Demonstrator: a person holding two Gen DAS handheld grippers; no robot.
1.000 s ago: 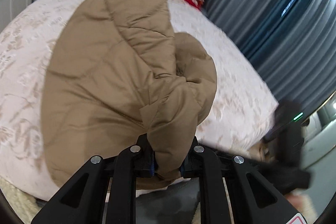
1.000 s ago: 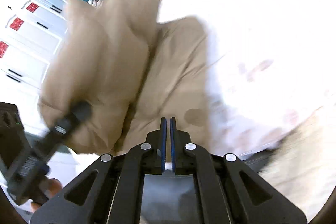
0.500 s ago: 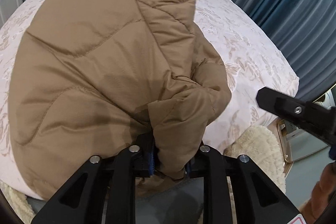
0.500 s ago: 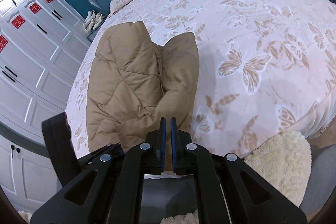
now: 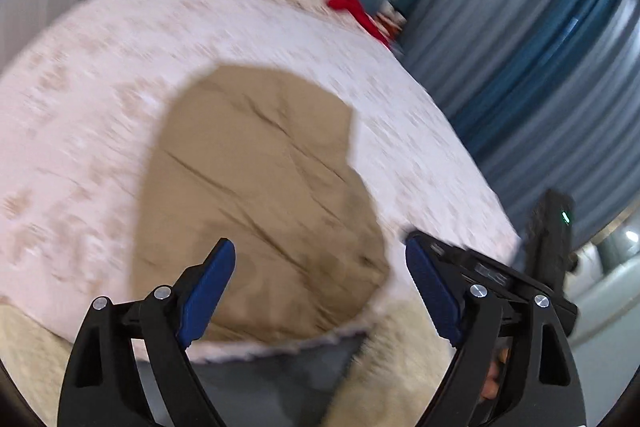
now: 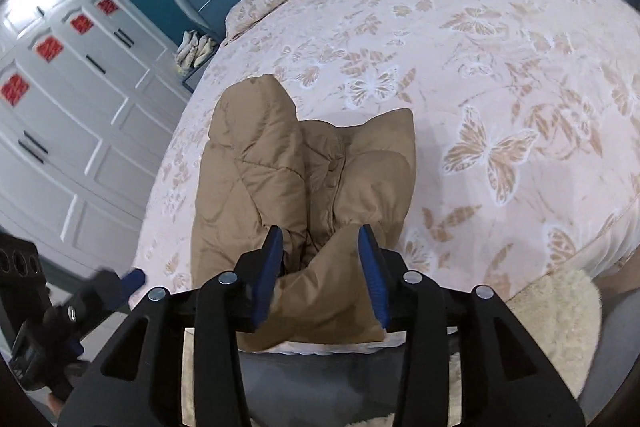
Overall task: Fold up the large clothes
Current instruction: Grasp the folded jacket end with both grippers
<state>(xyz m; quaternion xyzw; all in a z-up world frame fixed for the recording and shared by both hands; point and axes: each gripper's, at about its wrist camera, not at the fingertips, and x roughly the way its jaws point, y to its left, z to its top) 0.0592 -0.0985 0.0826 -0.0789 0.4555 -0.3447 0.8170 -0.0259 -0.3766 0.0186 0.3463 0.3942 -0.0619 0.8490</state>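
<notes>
At the near edge of the bed (image 6: 500, 75), the tan puffer jacket (image 6: 304, 187) is lying folded while both grippers, left (image 5: 320, 291) and right (image 6: 320, 267), are opening empty, so its springy padding is likely puffing the fold apart unless pressed flat.

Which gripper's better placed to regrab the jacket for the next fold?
Right. The right gripper is opening with the tan jacket's near flap between its fingers; the left gripper, also opening, hangs clear above it.

Folded tan jacket (image 6: 304, 187) on butterfly-print bed (image 6: 500, 67), right gripper (image 6: 320, 267) opening above it
</notes>
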